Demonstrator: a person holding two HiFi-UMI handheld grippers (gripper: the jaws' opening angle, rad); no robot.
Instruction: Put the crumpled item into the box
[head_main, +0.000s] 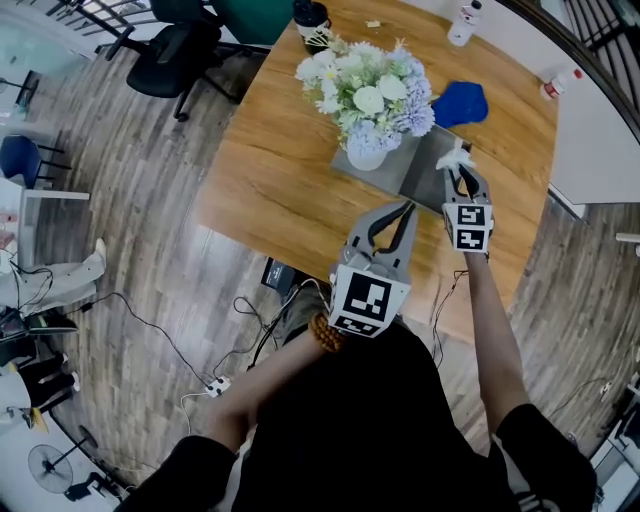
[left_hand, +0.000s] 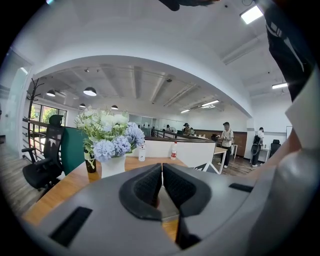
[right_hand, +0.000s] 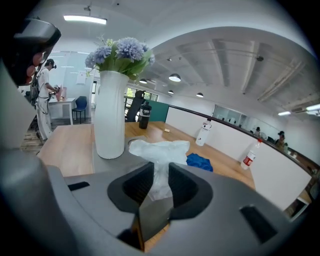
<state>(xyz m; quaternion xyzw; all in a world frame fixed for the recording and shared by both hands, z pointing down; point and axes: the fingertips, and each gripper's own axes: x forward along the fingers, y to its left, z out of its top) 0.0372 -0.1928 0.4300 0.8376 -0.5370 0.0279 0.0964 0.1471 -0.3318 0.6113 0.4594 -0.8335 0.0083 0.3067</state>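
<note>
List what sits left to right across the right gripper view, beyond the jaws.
white vase → crumpled white item → blue cloth → red-capped bottle

On the table (head_main: 270, 190) a vase (head_main: 365, 155) stands on a tray (head_main: 405, 175), with a cloth (head_main: 462, 103) beyond it.

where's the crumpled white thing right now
The crumpled white thing is pinched in the right gripper, right of centre in the head view, at the grey tray beside the flower vase.
</note>
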